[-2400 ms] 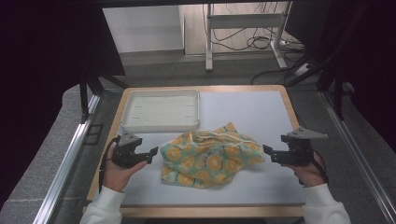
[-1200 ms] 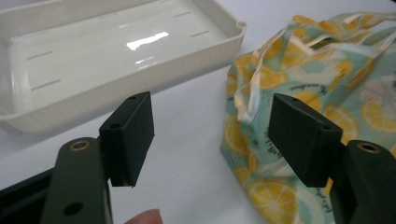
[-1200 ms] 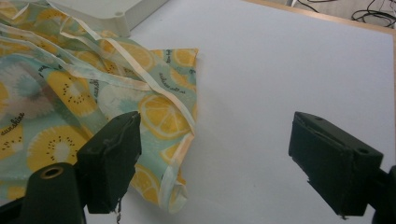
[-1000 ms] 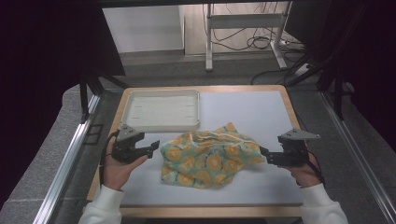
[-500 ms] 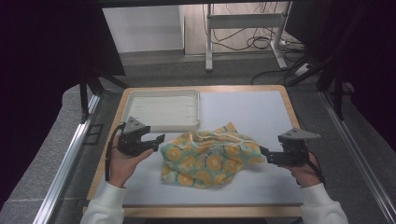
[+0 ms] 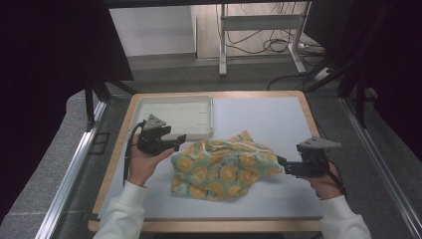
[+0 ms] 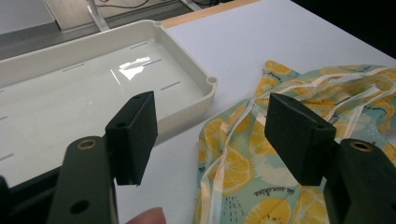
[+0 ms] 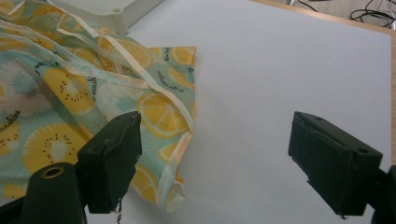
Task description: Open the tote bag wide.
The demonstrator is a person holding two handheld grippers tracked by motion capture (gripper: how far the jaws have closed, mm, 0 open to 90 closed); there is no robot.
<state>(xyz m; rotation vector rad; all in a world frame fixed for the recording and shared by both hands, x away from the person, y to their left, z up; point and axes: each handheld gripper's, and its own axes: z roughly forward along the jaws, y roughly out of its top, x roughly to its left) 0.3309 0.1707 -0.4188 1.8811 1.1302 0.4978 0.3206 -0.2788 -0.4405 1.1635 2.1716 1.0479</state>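
Observation:
A crumpled cloth (image 6: 222,168) printed with lemon slices on pale green lies in the middle of the white table mat. My left gripper (image 6: 176,140) hovers at the cloth's upper left corner, open, jaws wide apart over the cloth (image 7: 261,154) edge and tray corner. To the cloth's right, my right gripper (image 6: 282,165) is open beside the cloth's edge; its one jaw hangs over the cloth (image 8: 93,98) hem, the other over bare mat. Neither holds anything.
A shallow white tray (image 6: 174,115) sits at the back left of the table, its corner (image 7: 211,84) close to the cloth. The wooden table rim (image 6: 309,112) frames the mat. Metal rails run down both sides of the table.
My left gripper has moved up and right, from the table's left side to the cloth's upper left corner by the tray. The right gripper has shifted slightly toward the cloth.

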